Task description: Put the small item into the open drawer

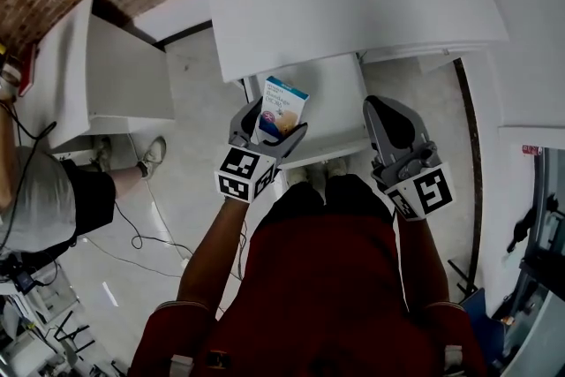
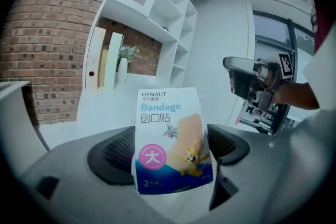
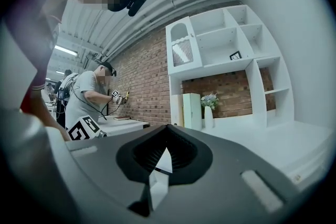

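The left gripper [image 1: 272, 132] pinches a flat blue-and-white bandage packet [image 2: 170, 139] over the open white drawer [image 1: 340, 93]. The right gripper [image 3: 165, 157] holds its jaws pressed together.

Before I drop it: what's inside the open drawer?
The open drawer shows only bare white bottom on its right. The bandage box, held in the left tongs, covers its left part, so that is unseen.
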A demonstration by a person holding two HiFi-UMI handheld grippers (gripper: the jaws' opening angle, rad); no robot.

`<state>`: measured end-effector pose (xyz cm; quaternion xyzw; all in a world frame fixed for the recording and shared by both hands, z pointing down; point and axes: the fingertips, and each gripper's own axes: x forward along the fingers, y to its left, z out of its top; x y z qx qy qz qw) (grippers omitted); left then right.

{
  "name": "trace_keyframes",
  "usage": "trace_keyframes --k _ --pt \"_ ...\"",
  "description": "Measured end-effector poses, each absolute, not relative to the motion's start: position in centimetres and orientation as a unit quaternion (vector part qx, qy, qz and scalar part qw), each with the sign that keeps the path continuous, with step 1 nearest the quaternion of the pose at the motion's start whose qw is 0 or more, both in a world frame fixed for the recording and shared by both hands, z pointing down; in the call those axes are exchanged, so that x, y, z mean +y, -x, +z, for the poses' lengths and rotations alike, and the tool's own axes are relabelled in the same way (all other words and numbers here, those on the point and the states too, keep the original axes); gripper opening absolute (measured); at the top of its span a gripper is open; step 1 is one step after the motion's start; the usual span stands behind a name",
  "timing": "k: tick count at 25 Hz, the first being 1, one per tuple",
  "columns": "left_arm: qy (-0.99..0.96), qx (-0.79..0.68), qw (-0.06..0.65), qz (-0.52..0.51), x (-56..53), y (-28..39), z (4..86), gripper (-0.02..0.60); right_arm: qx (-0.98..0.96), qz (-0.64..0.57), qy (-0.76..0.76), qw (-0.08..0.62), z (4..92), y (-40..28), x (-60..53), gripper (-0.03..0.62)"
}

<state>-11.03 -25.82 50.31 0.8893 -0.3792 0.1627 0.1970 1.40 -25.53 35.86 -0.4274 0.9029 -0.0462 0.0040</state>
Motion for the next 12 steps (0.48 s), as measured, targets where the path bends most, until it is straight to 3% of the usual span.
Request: trace_keyframes --k 12 --pt "-0.864 -0.353 0.239 0.267 -29.2 10.0 59.1 0.430 0.898 -0.067 0.434 -0.002 38.0 -3.9 -29.4 0.011"
